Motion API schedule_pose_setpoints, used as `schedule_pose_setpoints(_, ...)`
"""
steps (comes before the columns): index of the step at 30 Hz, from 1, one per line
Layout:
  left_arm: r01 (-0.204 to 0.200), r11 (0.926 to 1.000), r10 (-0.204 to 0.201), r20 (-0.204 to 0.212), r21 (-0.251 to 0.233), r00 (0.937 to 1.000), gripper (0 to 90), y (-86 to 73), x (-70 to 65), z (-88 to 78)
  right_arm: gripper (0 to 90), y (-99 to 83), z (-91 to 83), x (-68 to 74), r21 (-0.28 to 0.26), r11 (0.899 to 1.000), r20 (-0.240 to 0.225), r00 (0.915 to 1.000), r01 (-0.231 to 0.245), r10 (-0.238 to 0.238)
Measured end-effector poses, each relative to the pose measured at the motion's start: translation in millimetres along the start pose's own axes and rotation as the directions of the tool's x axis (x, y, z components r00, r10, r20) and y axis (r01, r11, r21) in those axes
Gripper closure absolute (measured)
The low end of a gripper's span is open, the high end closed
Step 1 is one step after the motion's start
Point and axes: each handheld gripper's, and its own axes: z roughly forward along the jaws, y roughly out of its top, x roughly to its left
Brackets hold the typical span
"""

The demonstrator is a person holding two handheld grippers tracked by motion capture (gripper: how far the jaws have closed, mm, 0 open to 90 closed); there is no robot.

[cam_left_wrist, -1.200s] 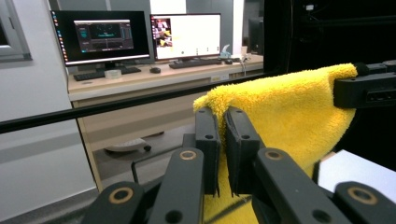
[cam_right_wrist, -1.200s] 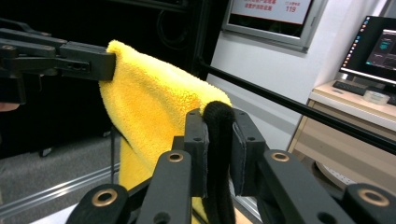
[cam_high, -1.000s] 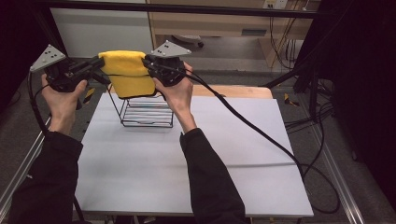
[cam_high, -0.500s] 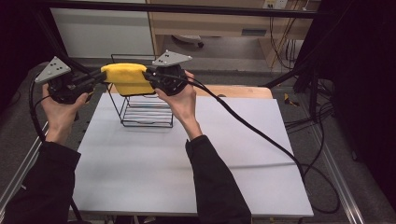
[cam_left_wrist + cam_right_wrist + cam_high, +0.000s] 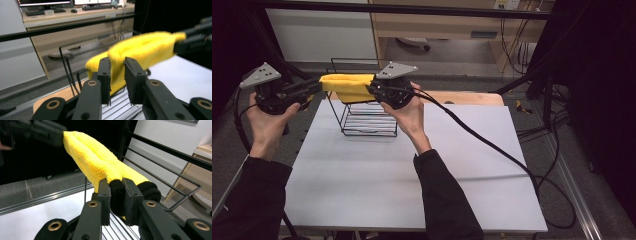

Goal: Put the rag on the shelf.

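Observation:
A yellow fluffy cloth [image 5: 349, 86] is stretched level above a black wire rack [image 5: 368, 122] at the table's far left. My left gripper [image 5: 319, 86] holds its left end. In the left gripper view the cloth [image 5: 147, 48] still fills the gap between the pads of that gripper [image 5: 117, 71], whose jaws have just been opening. My right gripper [image 5: 372, 89] is shut on the other end. In the right gripper view the cloth [image 5: 97, 160] has a black edge pinched between the jaws of that gripper [image 5: 117, 195], with the rack's top bars [image 5: 172, 153] just behind.
The rack stands on a white table top [image 5: 412, 175] that runs wide toward the near and right sides. A wooden board [image 5: 467, 97] lies at the far edge. Black cables [image 5: 492, 145] trail across the table to the right. A dark rail [image 5: 62, 28] crosses behind.
Both hands have lifted the cloth and pulled it out flatter, from a hanging fold over the rack to a level strip above it.

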Motion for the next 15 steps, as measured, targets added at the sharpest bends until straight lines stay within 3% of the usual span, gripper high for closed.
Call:
schedule_pose_setpoints(5,0.043,0.9991,-0.043,0.014,0.006,0.9990,79.8,8.1,1.8,6.7,77.9,-3.9,1.0,1.2,0.004,1.000,-0.001,1.0000,0.010,-0.010)
schedule_pose_setpoints(9,0.047,0.9988,-0.047,0.007,0.017,0.9989,85.2,15.8,1.4,13.8,77.8,-6.7,2.2,1.6,0.012,1.000,-0.007,0.9998,0.020,-0.020)
schedule_pose_setpoints(12,0.036,0.9975,-0.035,-0.005,0.062,0.9994,89.7,20.4,0.5,21.5,77.8,-9.2,3.9,2.3,0.016,0.999,-0.007,0.9996,0.028,-0.028)
schedule_pose_setpoints(15,0.031,0.9945,-0.033,0.013,0.100,0.9994,90.0,17.8,-3.0,28.0,77.8,-10.5,4.2,2.6,0.014,1.000,-0.007,0.9997,0.024,-0.023)
